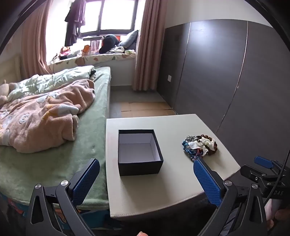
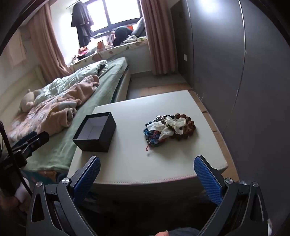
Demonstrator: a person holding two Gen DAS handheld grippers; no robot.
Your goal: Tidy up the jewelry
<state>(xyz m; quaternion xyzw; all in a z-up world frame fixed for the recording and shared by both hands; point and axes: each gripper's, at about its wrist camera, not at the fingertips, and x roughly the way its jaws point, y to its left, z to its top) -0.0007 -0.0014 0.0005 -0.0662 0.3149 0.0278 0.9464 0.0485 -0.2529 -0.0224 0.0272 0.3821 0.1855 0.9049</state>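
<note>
Nearest my left camera, my left gripper (image 1: 146, 174) has its blue-padded fingers (image 1: 86, 179) spread wide with nothing between them, hanging over the near edge of the white table (image 1: 163, 188). My right gripper (image 2: 146, 172) is spread just as wide and also holds nothing, its pads (image 2: 208, 181) framing the table's near rim. In the left view I can see the right gripper's body off at the right edge.

Just past the left gripper sits the black box (image 1: 139, 151), lid off, with a pale lining and nothing in it that I can see. It rests on the left part of the table, close to the bed side. In the right view the same box stands to the left of my fingers, near the table's left edge.

The jewelry pile (image 2: 169, 128) lies on the right part of the table, well apart from the box: a tangle of blue beads, brown beads, silvery pieces and a white cloth-like strip on top. A dark red cord end trails out of it toward me. Neither gripper touches it.

Beyond the table, on the left, is the bed (image 1: 54, 154) with a green cover and a crumpled peach blanket (image 1: 45, 116). To the right runs a dark grey wardrobe (image 1: 226, 72). Farthest back are pink curtains (image 1: 146, 45) and a bright window (image 1: 108, 14) with dark clothes hanging in it.
</note>
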